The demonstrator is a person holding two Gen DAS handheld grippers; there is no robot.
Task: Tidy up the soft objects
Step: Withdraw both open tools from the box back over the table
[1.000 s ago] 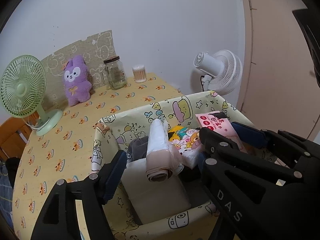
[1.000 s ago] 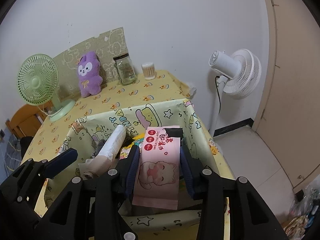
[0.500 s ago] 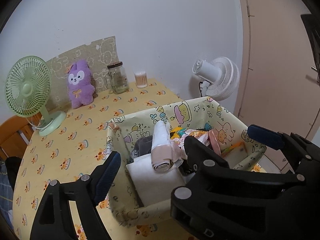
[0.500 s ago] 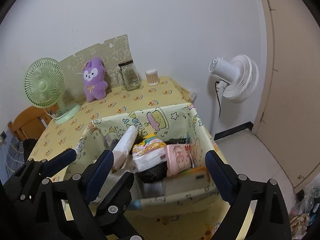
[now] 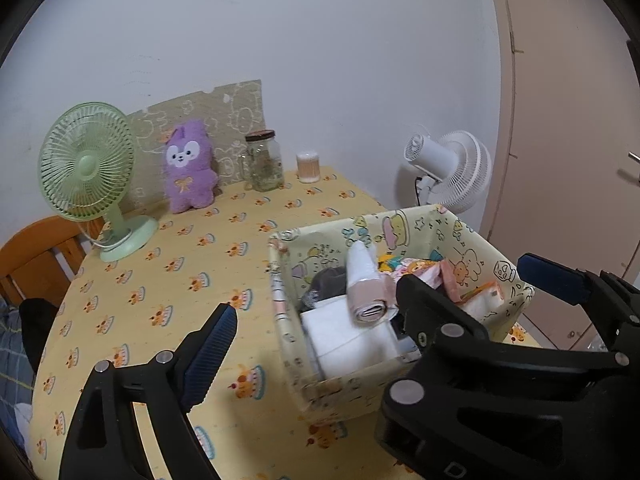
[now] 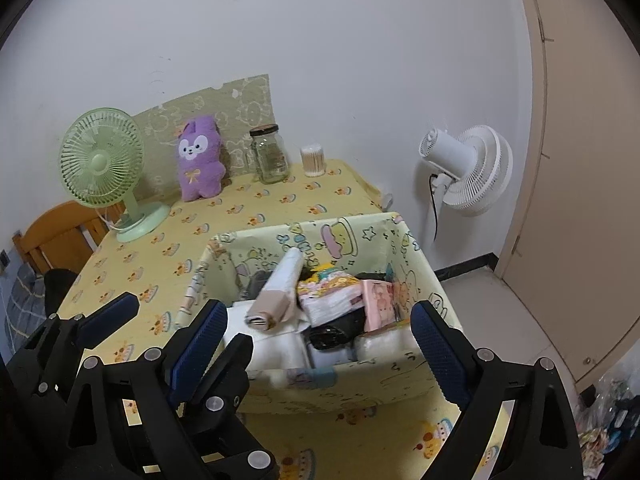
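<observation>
We found the left gripper [image 5: 320,332] with its jaws opening. No pad pressed on anything. Only the near left corner of the pale yellow cartoon-printed fabric basket [image 5: 280,280] showed in the gap ahead of it.

Far ahead of this gripper and to its left stood a green desk fan [image 5: 88,160]. A purple plush rabbit toy [image 5: 190,176] leaned upright beside the fan, and a clear glass jar [image 5: 264,160] came next. All three were well apart from the basket.

Just ahead of and below both sets of fingertips, the basket held the soft goods. From the left these were a white soft pack [image 5: 348,336] and a white-and-beige roll in clear wrap [image 6: 280,288] lying tilted across it. Then came a cartoon-printed tissue pack [image 6: 332,292] and a pink tissue pack [image 6: 378,306] standing against the right wall.

The right gripper [image 6: 318,344] stood wide open and empty. The near wall of the basket spanned the gap between its pads, and one black finger of the left gripper crossed inside that gap.

We judged the step in hand to be the release after placing items in the basket, with both tools clear of the contents. The plush toy appeared to be the one soft object outside the basket. The next move would call for a long reach ahead and left and a gentle closure across the toy's body, avoiding the fan and the jar beside it.
</observation>
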